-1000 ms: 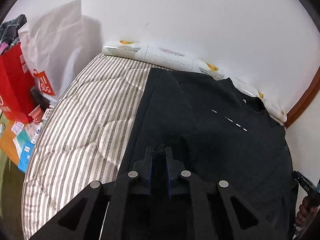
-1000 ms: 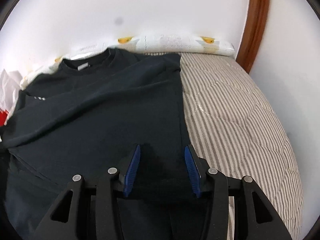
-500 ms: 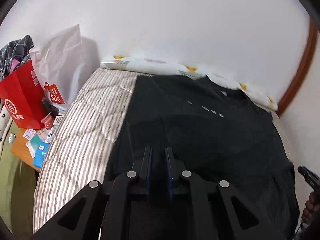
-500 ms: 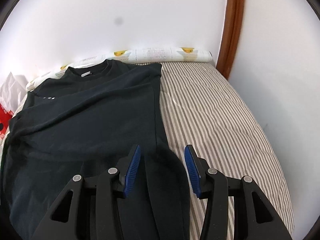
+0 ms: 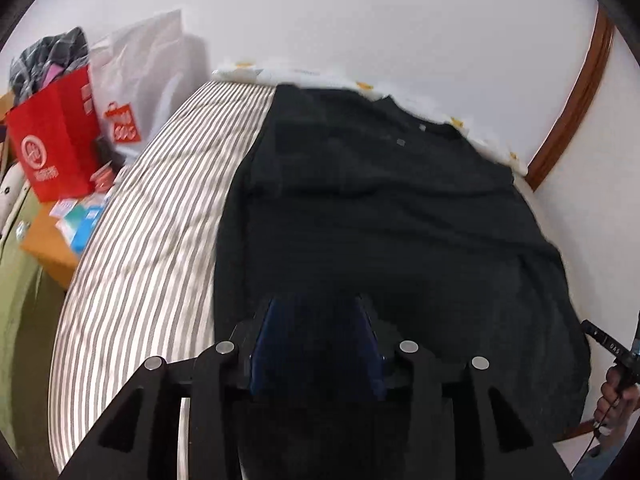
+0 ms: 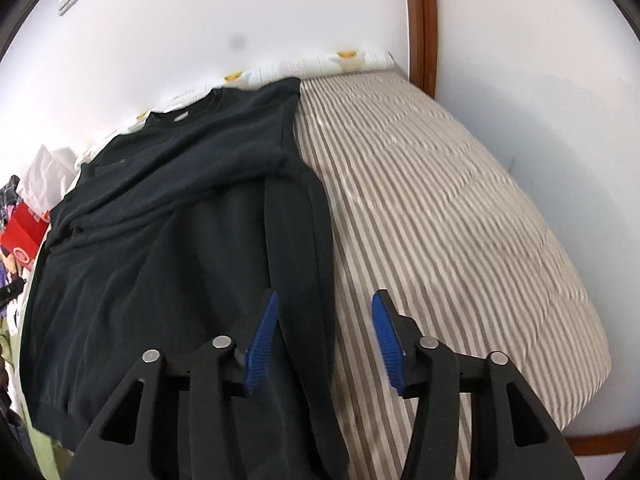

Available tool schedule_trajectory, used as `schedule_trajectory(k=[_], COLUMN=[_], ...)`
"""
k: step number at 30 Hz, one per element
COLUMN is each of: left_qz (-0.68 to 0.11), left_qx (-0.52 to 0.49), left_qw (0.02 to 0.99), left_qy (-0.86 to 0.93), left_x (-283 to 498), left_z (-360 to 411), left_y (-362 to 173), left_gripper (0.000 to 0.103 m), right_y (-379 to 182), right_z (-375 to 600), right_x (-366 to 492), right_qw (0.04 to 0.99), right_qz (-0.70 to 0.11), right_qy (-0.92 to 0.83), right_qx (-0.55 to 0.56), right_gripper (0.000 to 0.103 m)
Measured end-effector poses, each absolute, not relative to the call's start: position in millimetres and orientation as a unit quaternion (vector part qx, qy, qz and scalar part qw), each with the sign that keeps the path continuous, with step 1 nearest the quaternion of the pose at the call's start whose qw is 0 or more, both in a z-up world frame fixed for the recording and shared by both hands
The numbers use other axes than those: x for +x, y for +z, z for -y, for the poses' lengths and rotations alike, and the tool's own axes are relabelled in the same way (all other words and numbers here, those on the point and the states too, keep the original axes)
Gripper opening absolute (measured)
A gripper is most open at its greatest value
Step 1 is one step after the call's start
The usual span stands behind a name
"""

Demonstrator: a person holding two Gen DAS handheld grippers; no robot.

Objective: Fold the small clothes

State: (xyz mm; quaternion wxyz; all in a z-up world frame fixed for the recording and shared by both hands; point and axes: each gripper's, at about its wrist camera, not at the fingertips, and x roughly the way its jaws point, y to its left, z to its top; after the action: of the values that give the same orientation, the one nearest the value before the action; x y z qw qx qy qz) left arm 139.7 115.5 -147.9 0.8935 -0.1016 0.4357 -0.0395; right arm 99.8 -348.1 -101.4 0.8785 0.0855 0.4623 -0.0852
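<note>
A black long-sleeved top point(image 5: 380, 208) lies flat on a striped bed point(image 5: 152, 248), collar toward the wall. In the right wrist view the top point(image 6: 168, 240) has its right sleeve point(image 6: 300, 248) folded down along its right edge. My left gripper point(image 5: 316, 320) is open and empty, hovering above the top's lower part. My right gripper point(image 6: 326, 320) is open and empty above the sleeve's lower end and the bare bed point(image 6: 460, 240) beside it.
A red paper bag point(image 5: 56, 136) and a white shopping bag point(image 5: 140, 80) stand left of the bed, with small boxes on an orange surface point(image 5: 52, 244). A white wall runs behind. A wooden frame point(image 6: 420, 20) stands at the bed's far right corner.
My left gripper, shut on black cloth before, has opened and let it go. Both grippers have pulled back and risen, so more of the bed shows. My right gripper stayed open.
</note>
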Motion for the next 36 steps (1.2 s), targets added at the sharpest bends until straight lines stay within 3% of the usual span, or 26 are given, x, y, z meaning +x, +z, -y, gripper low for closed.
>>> schedule_trajectory(k=[9, 14, 32, 34, 36], left_qz=[-0.456, -0.451, -0.438, -0.437, -0.439], left_qx=[-0.09, -0.074, -0.058, -0.048, -0.044], left_qw=[0.886, 0.889, 0.896, 0.898, 0.897], left_qy=[-0.006, -0.005, -0.026, -0.016, -0.009], left_x=[92, 76, 49, 55, 59], left_z=[-127, -123, -104, -97, -93], left_y=[-180, -181, -187, -188, -187], left_gripper=[0.039, 0.047, 0.046, 0.041, 0.033], right_y=[-125, -133, -137, -138, -139], right_z=[334, 324, 313, 308, 302], right_x=[48, 33, 19, 27, 37], right_qw=[0.877, 0.878, 0.894, 0.896, 0.896], right_qz=[-0.471, -0.471, -0.44, -0.437, -0.437], right_qy=[-0.071, -0.065, -0.058, -0.061, -0.061], right_qx=[0.058, 0.05, 0.052, 0.052, 0.05], right_gripper=[0.051, 0.051, 0.051, 0.05, 0.041])
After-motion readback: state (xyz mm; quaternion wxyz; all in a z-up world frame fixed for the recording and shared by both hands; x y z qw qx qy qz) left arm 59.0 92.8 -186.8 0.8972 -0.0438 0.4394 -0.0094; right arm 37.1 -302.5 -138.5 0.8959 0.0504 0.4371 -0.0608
